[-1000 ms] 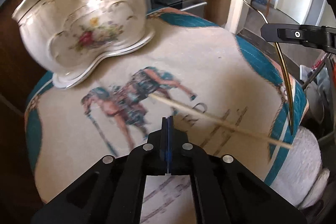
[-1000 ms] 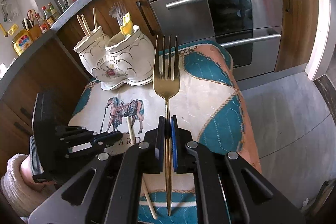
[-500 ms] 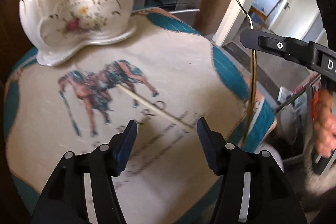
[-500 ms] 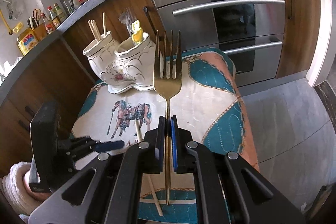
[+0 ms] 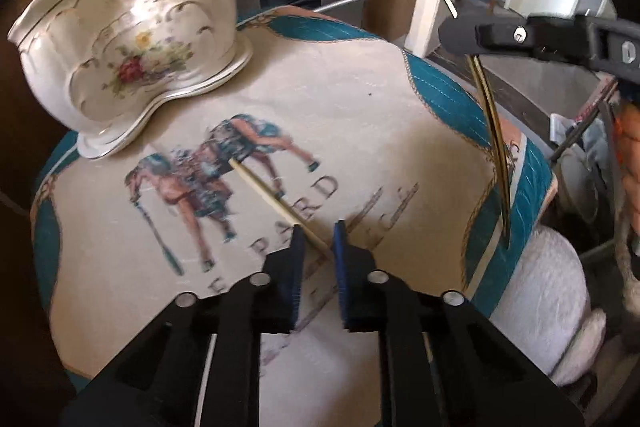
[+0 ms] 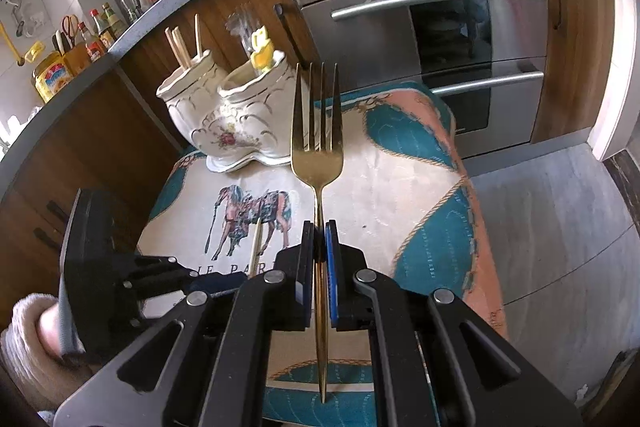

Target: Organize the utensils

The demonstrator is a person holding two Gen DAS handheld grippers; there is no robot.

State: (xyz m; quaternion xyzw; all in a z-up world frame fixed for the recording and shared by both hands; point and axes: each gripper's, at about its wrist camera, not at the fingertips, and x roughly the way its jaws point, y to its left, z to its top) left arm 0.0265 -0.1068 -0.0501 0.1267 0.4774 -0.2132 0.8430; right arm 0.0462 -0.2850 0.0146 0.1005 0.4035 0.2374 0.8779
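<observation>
Step in hand: pick-up of the loose chopstick (image 5: 276, 203) from the cloth (image 5: 360, 99). The left gripper (image 5: 318, 239) points steeply down at it, and its jaws are closing with the near end of the chopstick between them. A narrow gap shows on either side, so the pads do not yet appear to press on the wood. The stick lies flat, running away from the jaws toward the holder (image 5: 128, 67), which stands well beyond the tips and to their left.

The right gripper (image 6: 318, 247) is clamped on the fork (image 6: 318, 147) at mid-handle, tines up and ahead of the tips, handle tail hanging below them. From the left wrist view the fork hangs off to the right, clear of the cloth.

Next move, as judged: finish the closure until the stick is pinched, then lift it and carry it to the holder's left compartment, where other chopsticks (image 6: 182, 45) stand. The stick is thin and lies flat, so the pinch must catch it squarely or it may roll out. The fork would likely go to the right compartment, beside the yellow-handled pieces (image 6: 262, 53).

Change from earlier frames: a second ago the left jaws were together above the stick; half a second ago they stood wide; now they are nearly closed round it. The right grip on the fork is unchanged.
</observation>
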